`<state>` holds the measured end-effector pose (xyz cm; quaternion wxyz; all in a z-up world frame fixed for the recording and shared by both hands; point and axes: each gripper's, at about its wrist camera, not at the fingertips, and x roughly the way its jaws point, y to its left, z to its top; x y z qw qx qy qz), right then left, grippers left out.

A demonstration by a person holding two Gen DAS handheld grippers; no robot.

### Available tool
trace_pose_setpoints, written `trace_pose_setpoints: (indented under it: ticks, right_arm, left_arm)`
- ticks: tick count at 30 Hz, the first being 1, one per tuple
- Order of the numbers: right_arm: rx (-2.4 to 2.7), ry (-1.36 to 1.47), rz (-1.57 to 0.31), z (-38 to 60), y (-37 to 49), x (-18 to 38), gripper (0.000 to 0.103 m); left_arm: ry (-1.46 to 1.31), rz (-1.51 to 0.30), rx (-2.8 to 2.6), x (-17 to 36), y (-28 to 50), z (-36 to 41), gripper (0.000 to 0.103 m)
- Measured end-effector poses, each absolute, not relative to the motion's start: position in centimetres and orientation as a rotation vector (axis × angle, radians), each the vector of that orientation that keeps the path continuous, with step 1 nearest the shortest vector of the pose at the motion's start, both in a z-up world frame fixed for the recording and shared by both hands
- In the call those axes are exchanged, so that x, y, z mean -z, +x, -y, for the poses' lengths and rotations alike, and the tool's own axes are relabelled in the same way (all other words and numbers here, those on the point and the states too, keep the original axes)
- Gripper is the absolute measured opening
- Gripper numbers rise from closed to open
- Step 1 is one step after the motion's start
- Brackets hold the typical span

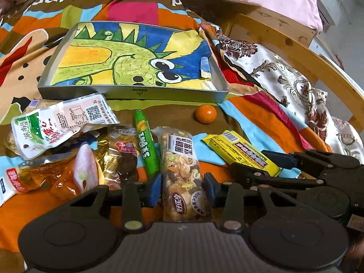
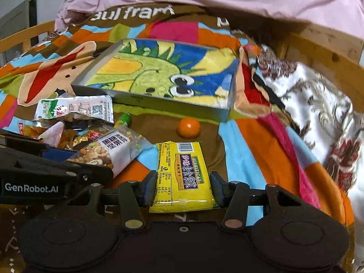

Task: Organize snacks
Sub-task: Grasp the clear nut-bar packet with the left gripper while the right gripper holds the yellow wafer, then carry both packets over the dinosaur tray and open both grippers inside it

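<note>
My left gripper (image 1: 183,188) is shut on a clear nut-bar packet (image 1: 182,170), blue pads against both its sides. My right gripper (image 2: 183,187) is shut on a yellow snack packet (image 2: 182,175), which also shows in the left wrist view (image 1: 241,152). Both packets lie low over the colourful bedspread. A shallow grey box (image 1: 68,91) lined with a green dinosaur drawing lies beyond; it also shows in the right wrist view (image 2: 159,104). A small orange (image 1: 206,113) sits in front of the box.
Loose snacks lie at the left: a green sausage stick (image 1: 145,143), a white-green pouch (image 1: 56,122), a pink packet (image 1: 85,168) and orange-wrapped ones (image 1: 41,177). A wooden bed rail (image 1: 295,45) and patterned white cloth (image 1: 284,77) are at the right.
</note>
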<state>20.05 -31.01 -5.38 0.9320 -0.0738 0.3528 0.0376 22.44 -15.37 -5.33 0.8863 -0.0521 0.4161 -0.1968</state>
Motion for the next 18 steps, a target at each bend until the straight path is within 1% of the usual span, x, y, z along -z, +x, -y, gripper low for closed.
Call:
trace_pose_setpoints:
  ticks: [7, 11, 18]
  right_arm:
    - [-0.049, -0.208, -0.661, 30.6, 19.9, 5.1, 0.052]
    - [-0.025, -0.214, -0.594, 30.9, 20.1, 4.5, 0.052]
    - [0.003, -0.235, -0.403, 30.7, 21.8, 3.3, 0.052]
  left_arm:
    - [-0.038, -0.813, 0.394, 4.8, 21.5, 15.0, 0.043]
    - [-0.001, -0.76, 0.373, 4.5, 21.0, 14.7, 0.043]
    - [-0.037, -0.637, 0.328, 2.9, 21.6, 14.1, 0.043]
